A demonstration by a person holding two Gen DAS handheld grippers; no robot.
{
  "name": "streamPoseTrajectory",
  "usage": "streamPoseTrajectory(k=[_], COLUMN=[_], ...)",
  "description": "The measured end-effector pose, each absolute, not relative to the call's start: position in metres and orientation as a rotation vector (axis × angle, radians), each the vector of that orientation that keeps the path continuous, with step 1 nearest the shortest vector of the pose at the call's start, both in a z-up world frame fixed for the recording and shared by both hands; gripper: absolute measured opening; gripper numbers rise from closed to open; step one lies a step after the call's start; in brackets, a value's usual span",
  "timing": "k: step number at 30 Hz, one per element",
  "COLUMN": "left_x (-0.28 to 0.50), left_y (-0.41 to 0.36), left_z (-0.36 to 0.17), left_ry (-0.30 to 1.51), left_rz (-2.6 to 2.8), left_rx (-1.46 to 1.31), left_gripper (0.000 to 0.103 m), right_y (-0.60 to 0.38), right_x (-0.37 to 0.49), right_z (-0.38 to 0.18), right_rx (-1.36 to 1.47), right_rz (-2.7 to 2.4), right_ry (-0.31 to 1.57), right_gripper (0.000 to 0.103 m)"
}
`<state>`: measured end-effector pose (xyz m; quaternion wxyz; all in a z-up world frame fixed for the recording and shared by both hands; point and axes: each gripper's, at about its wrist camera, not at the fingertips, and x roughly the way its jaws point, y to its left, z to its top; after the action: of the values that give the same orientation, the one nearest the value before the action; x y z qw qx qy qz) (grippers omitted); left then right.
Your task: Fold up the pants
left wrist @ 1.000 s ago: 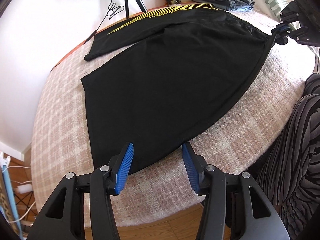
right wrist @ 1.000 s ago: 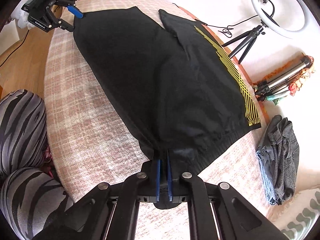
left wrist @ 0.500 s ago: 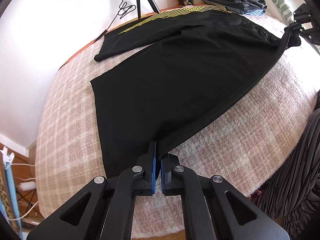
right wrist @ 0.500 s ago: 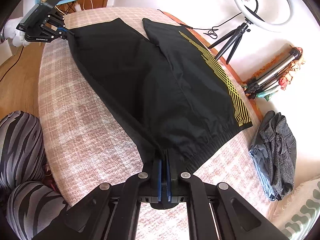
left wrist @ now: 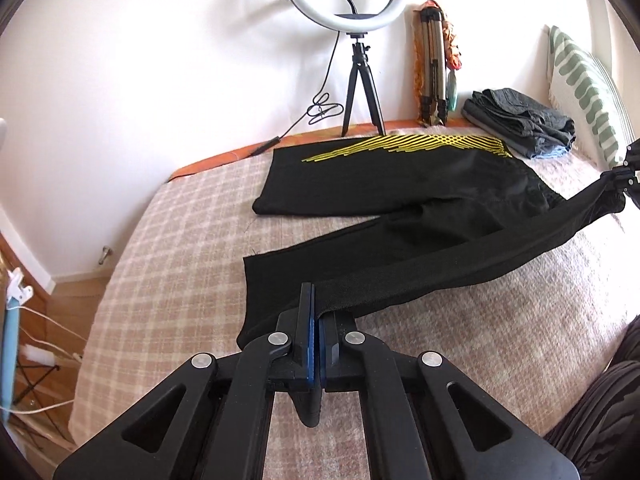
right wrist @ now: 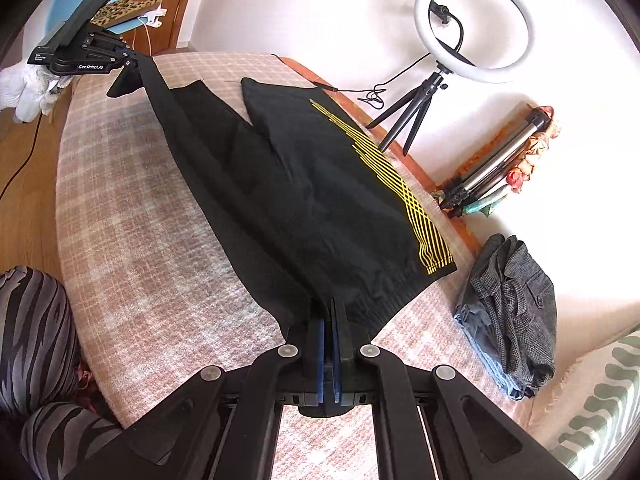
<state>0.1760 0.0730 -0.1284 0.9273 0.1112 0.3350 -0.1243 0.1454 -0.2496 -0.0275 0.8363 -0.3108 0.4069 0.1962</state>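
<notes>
The left gripper (left wrist: pixel 315 320) pinches the hem corner of the near leg, the right gripper (right wrist: pixel 332 320) pinches the waistband — the black pants (right wrist: pixel 304 184) lie on the checked bed (right wrist: pixel 132 216), their near edge lifted taut between both grippers.

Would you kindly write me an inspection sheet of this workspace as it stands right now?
Surface: bed with a pink plaid blanket.
Job's things: black pants with yellow stripes; near leg's outer edge lifted taut, far leg flat.
Clutter: folded grey clothes; green-patterned pillow.
Grippers: left gripper shut on the near leg's hem; right gripper shut on the waistband.
Cables: ring light's black cable coiled by the wall; white cords over the floor.
Surroundings: ring light on a tripod; folded tripod against the wall; wooden floor.
</notes>
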Motion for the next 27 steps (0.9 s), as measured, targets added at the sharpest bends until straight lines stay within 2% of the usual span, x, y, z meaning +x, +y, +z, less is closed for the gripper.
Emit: streamPoseTrajectory(k=[10,18,27], left_x=[0.247,0.332,0.434], left_y=[0.060,0.040,0.013], left_z=[-0.082,-0.061,-0.092], left_ry=[0.563,0.527,0.612], left_rz=[-0.226,-0.206,-0.195], left_rx=[0.219,0.268,0.283], left_gripper=[0.000,0.000,0.000], right_y=[-0.257,-0.277,-0.304], right_x=[0.197,0.277,0.381], right_z=[-0.002,0.014,-0.036], right_rx=[-0.662,-0.660,-0.593], right_rz=[0.304,0.238,0.196], right_ry=[0.769,0.745,0.856], right_gripper=[0.000,0.000,0.000])
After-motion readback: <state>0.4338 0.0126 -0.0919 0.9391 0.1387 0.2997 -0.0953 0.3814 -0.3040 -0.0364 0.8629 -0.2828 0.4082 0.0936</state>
